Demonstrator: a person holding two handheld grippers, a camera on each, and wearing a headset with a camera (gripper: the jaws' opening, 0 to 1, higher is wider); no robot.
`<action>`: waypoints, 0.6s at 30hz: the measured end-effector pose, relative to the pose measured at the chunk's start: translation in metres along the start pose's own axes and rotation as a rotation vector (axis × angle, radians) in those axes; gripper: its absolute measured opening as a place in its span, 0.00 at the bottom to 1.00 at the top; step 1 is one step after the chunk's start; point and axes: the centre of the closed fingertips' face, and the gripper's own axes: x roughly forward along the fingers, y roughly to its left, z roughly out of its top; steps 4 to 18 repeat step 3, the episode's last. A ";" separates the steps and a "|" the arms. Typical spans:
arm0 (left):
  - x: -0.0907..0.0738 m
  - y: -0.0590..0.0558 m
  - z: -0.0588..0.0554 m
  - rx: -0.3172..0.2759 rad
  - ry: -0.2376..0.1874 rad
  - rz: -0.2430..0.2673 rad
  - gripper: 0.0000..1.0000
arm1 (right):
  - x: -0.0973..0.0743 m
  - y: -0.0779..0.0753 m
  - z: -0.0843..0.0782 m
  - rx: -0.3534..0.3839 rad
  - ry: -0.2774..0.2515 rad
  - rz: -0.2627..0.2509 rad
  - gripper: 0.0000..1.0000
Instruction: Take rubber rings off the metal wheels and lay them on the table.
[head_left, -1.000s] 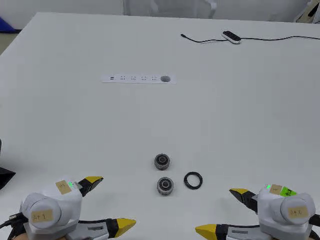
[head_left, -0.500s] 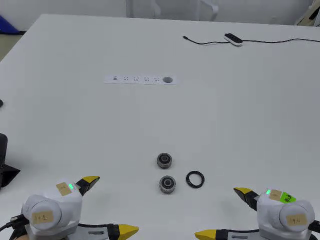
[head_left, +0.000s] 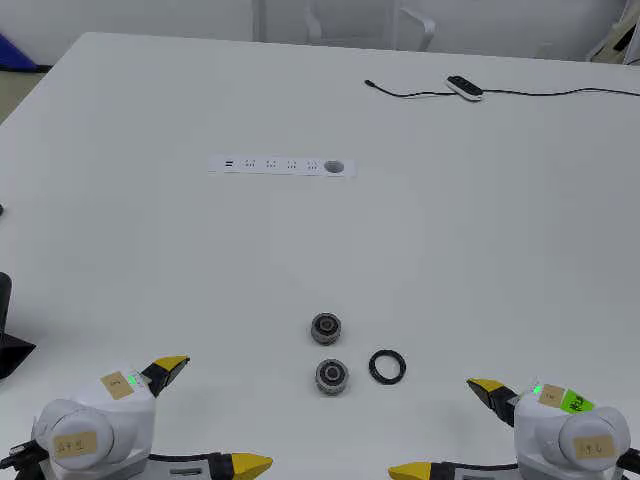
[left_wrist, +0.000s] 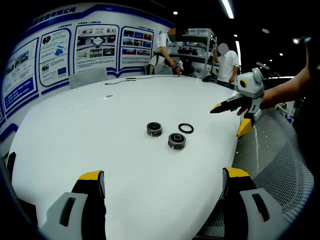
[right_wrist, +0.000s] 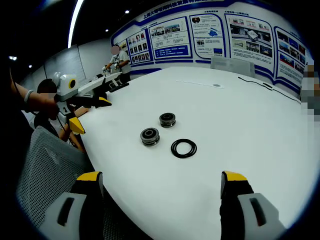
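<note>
Two metal wheels lie near the table's front, the farther one (head_left: 325, 327) and the nearer one (head_left: 331, 376), each with a dark band round it. A loose black rubber ring (head_left: 387, 366) lies flat just right of the nearer wheel. My left gripper (head_left: 210, 415) stands open at the front left, well short of the wheels. My right gripper (head_left: 447, 428) stands open at the front right. The left gripper view has the wheels (left_wrist: 154, 129) (left_wrist: 176, 141) and the ring (left_wrist: 186, 128) ahead of its jaws. In the right gripper view the ring (right_wrist: 184, 148) lies nearest.
A white power strip (head_left: 282, 165) lies mid-table, and a cabled remote (head_left: 463, 87) at the far right. A dark object (head_left: 8, 340) sits at the left edge. A mesh chair back (right_wrist: 47, 170) stands at the front edge. People stand beyond the table's far side.
The head view has shifted a little. My left gripper has drawn slightly back and to the left. The wheels and the ring lie where they were.
</note>
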 end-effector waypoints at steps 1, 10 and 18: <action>0.000 0.000 0.000 0.001 0.000 0.000 1.00 | 0.000 0.000 0.000 -0.003 -0.002 -0.001 0.99; 0.001 -0.001 0.001 0.008 0.004 -0.003 1.00 | 0.000 0.000 0.000 -0.004 0.001 0.000 0.99; 0.001 -0.001 0.001 0.008 0.004 -0.003 1.00 | 0.000 0.000 0.000 -0.004 0.001 0.000 0.99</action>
